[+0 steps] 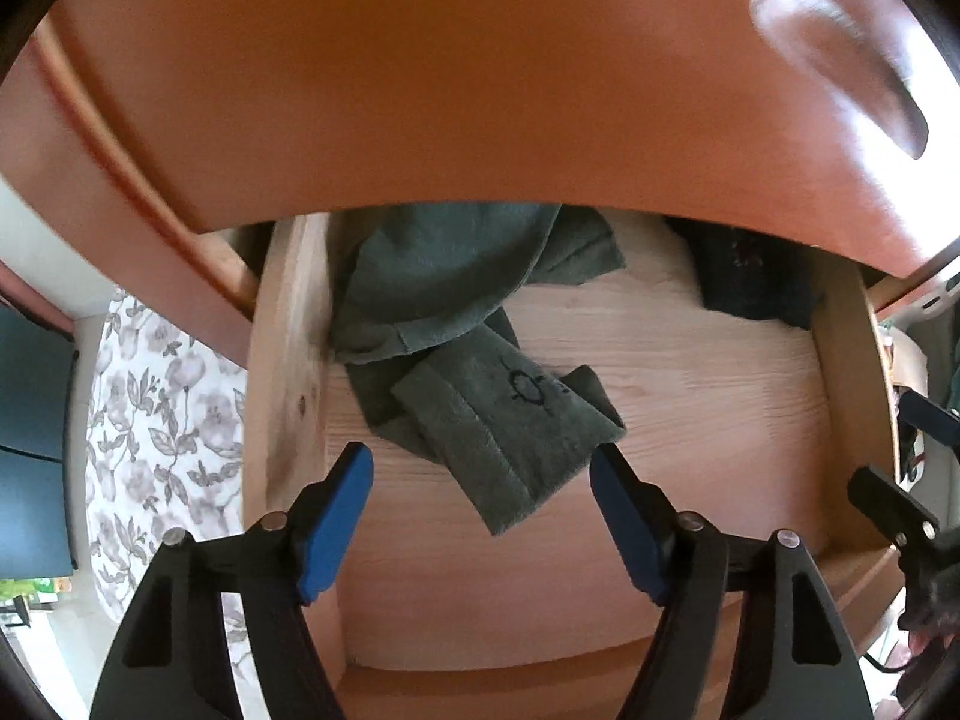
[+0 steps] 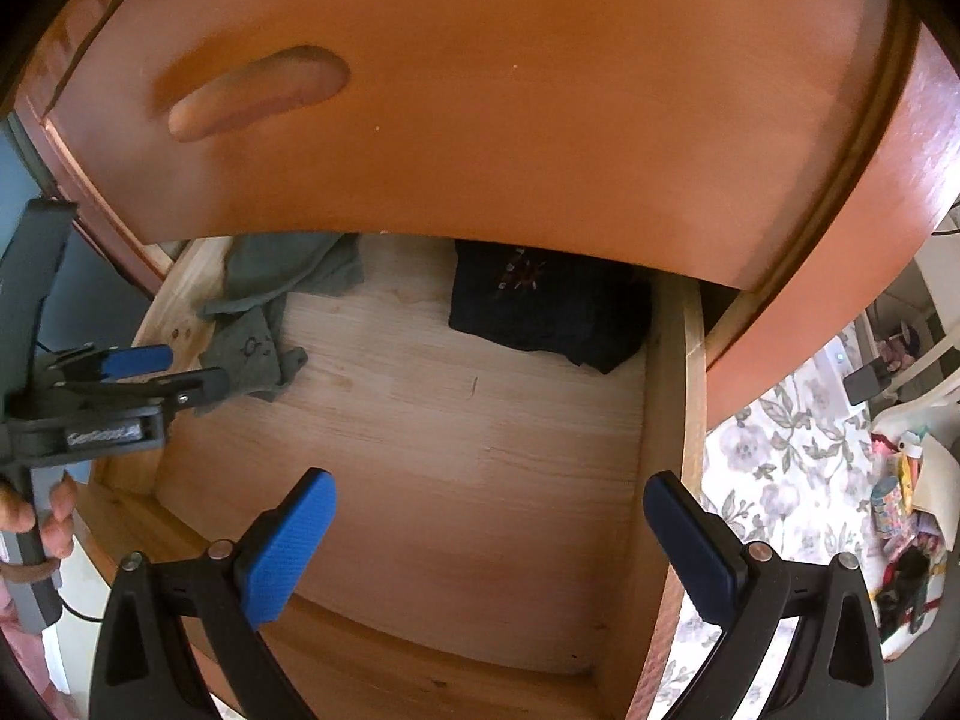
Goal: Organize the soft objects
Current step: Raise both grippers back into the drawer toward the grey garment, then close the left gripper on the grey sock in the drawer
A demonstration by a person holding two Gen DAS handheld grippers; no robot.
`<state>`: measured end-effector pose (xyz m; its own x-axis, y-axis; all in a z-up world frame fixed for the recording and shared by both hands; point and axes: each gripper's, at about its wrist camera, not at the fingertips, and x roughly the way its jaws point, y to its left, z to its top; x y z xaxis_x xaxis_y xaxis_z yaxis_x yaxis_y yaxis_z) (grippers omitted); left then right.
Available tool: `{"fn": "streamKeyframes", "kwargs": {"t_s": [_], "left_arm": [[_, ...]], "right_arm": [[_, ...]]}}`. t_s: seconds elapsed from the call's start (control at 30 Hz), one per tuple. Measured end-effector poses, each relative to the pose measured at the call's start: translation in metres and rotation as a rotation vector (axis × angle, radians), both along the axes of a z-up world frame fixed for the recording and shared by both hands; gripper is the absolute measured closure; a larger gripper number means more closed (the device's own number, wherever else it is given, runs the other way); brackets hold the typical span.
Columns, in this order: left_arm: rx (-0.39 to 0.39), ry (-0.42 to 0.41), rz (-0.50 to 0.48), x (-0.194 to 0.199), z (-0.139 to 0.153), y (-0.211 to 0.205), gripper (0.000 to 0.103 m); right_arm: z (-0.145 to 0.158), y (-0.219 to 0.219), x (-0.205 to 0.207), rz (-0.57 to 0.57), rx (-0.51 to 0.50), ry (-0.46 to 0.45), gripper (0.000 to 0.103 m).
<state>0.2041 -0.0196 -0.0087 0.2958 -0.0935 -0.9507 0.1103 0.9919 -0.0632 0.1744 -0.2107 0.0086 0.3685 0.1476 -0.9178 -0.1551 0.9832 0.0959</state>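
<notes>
An open wooden drawer point(image 1: 690, 432) holds a crumpled grey-green cloth point(image 1: 510, 420) with a small black stitched mark, lying at its left side. A folded black cloth point(image 1: 750, 282) lies in the back right corner. My left gripper point(image 1: 480, 474) points down into the drawer, open, with the near end of the green cloth between its blue pads point(image 1: 336, 516); the right pad sits at the cloth's edge and the left pad stands apart from it. The right wrist view shows the left gripper point(image 2: 174, 372) beside the green cloth point(image 2: 252, 354). My right gripper point(image 2: 489, 495) hangs open over the bare drawer floor point(image 2: 480, 420).
A closed brown drawer front point(image 1: 480, 90) with a recessed handle point(image 2: 258, 93) overhangs the back of the open drawer. Floral bedding point(image 1: 162, 420) lies to the left and also to the right point(image 2: 780, 468). A person's hand point(image 2: 54, 516) holds the left tool. Clutter point(image 2: 906, 498) sits far right.
</notes>
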Motion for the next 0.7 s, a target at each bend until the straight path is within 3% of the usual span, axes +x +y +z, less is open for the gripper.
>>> {"fn": "streamKeyframes", "kwargs": {"t_s": [0.27,0.5,0.63,0.7], "left_arm": [[-0.084,0.066,0.086,0.02,-0.012,0.009,0.027],[-0.024,0.088,0.116,0.033,-0.019,0.008,0.029],[0.019,0.081,0.113,0.038,-0.018,0.006,0.044],[0.005,0.086,0.1,0.039,-0.02,0.005,0.065]], "right_arm": [[-0.003,-0.002,-0.001,-0.004,0.015,0.004,0.0],[-0.005,-0.002,-0.004,-0.005,0.023,0.011,0.0],[-0.006,0.001,-0.005,0.0,0.022,0.01,0.0],[-0.005,0.001,-0.006,0.001,0.024,0.011,0.0]]}}
